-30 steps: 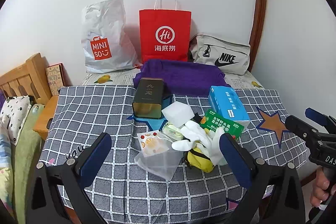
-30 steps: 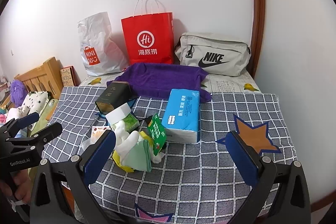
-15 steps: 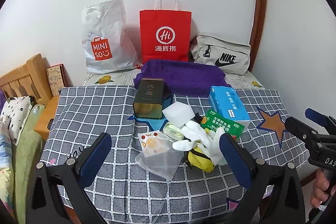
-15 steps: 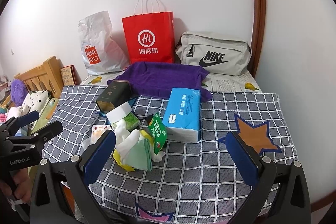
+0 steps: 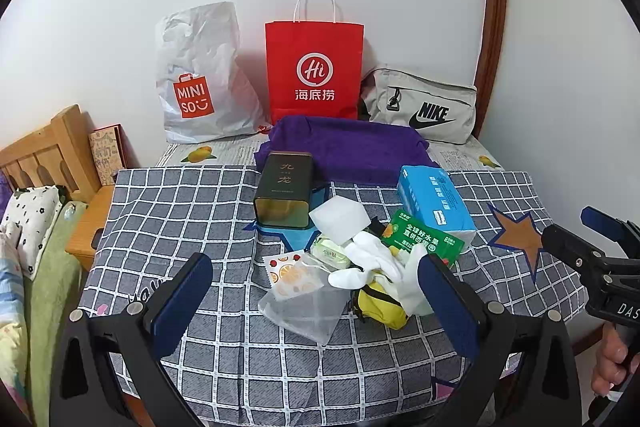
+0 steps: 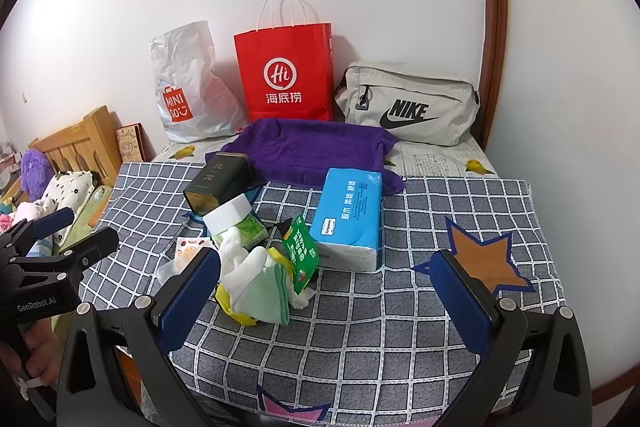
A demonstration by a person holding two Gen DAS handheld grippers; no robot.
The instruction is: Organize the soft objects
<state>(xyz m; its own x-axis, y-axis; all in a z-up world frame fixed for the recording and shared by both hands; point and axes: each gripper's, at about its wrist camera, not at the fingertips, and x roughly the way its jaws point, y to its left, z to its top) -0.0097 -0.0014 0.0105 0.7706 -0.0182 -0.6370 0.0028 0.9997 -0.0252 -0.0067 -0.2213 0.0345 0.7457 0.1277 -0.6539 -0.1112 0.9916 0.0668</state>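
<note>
Tissue pack lengthwise toward wall

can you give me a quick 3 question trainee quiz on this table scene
1. True or false: the left gripper and the right gripper are both open with nothing between the jaws.
2. What lies straight behind the blue tissue pack? A) purple towel B) red bag C) dark tin
3. Fill in: the grey bag at the wall reads ____.

Key: 1 true; 2 A; 3 NIKE
</note>
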